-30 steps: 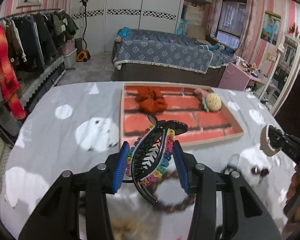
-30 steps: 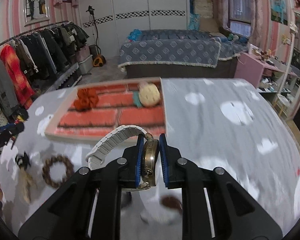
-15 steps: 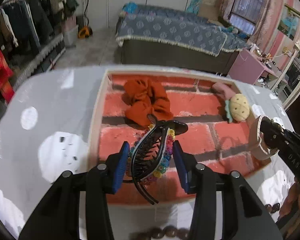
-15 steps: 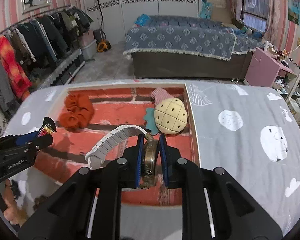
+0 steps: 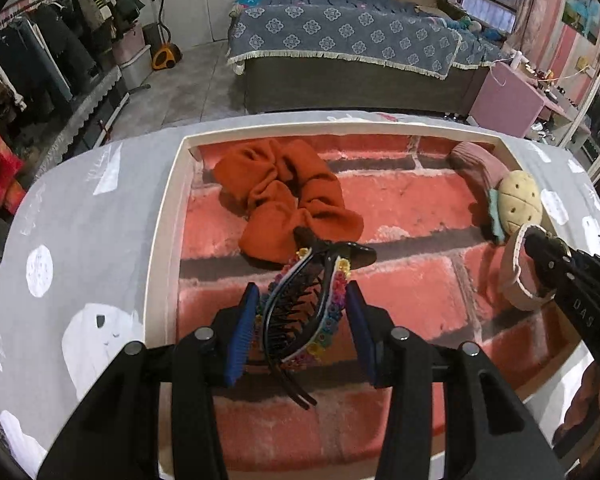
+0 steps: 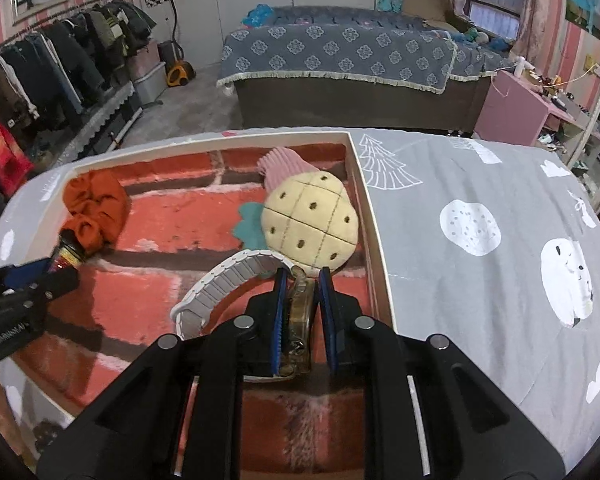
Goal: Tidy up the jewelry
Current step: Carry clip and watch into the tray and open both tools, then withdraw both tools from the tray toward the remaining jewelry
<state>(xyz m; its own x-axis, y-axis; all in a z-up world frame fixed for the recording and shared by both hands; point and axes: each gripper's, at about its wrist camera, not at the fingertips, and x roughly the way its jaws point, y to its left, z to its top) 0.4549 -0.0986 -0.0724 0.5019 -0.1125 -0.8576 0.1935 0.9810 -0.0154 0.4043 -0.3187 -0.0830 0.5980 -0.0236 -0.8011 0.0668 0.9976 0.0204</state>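
Note:
My left gripper (image 5: 300, 312) is shut on a black hair claw clip (image 5: 304, 304) with coloured beads, held low over the brick-patterned tray (image 5: 168, 216). My right gripper (image 6: 303, 304) holds a wristwatch (image 6: 298, 316) with a white band (image 6: 220, 284); a small gap shows beside each pad. It hangs over the tray (image 6: 364, 184) near its right wall. The right gripper also shows in the left wrist view (image 5: 556, 264), with the watch band (image 5: 516, 276). An orange scrunchie (image 5: 284, 200) and a pineapple hair tie (image 6: 308, 220) lie in the tray.
The tray sits on a grey tablecloth (image 6: 480, 240) with white prints. The scrunchie (image 6: 94, 208) lies at the tray's far left, the pineapple tie (image 5: 516, 200) at its far right. A bed (image 5: 340, 40) and a clothes rack (image 5: 40, 60) stand beyond the table.
Both grippers have moved forward and down over the tray with their loads. The tray now fills both views, and the loose items on the cloth have left the frame.

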